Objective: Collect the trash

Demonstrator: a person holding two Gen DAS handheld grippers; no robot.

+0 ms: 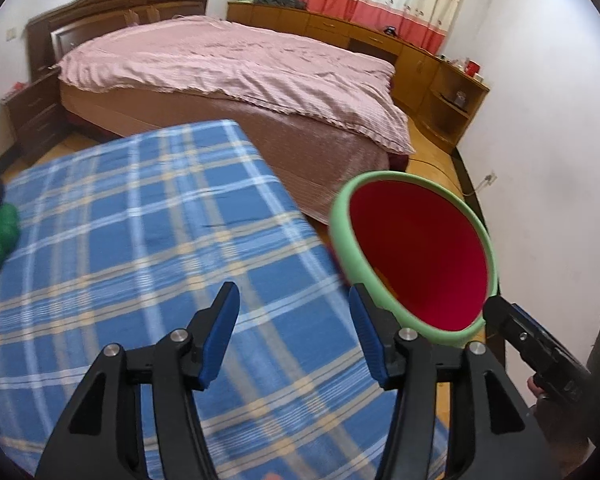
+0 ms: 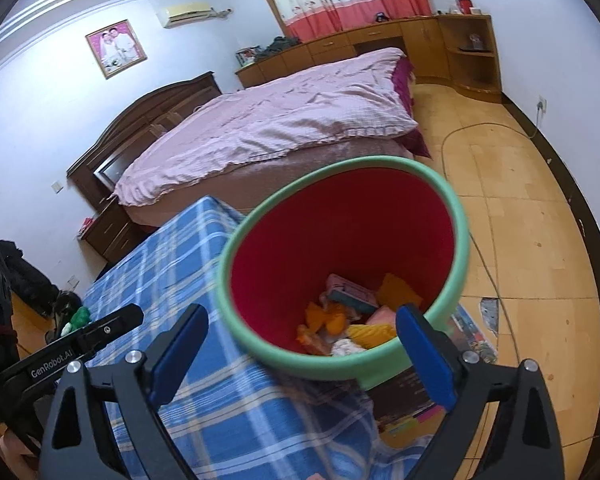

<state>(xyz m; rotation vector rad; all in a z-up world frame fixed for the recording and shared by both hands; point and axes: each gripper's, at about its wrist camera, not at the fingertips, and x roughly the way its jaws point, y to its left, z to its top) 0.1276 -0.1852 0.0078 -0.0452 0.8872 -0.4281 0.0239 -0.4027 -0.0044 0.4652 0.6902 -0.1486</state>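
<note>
- The left tool (image 1: 294, 334) hangs above the blue plaid cloth (image 1: 140, 240) that covers the worktop, its blue-padded fingers (image 1: 222, 334) spread wide with nothing between them.
- The right tool (image 2: 302, 354) is also spread wide — its fingers stand either side of the near rim of the bin without pinching it; whether the right pad touches the rim cannot be told.
- The trash bin (image 2: 348, 240), red inside with a green rim, sits at the right edge of the worktop, tilted toward the right wrist camera.
- At the bin's bottom lies collected trash (image 2: 352, 320): orange scraps, a pink-and-teal packet, yellow and white crumpled bits.
- At the far left of the cloth rests a green lumpy item (image 1: 0, 236) — too blurred to name — with a dark object just behind it.
- Beyond the worktop stands a bed (image 1: 228, 64) under a pink quilt, with wooden cabinets (image 1: 380, 40) along the curtained wall.
- A cable (image 2: 480, 128) trails over the yellow tiled floor (image 2: 520, 220).
</note>
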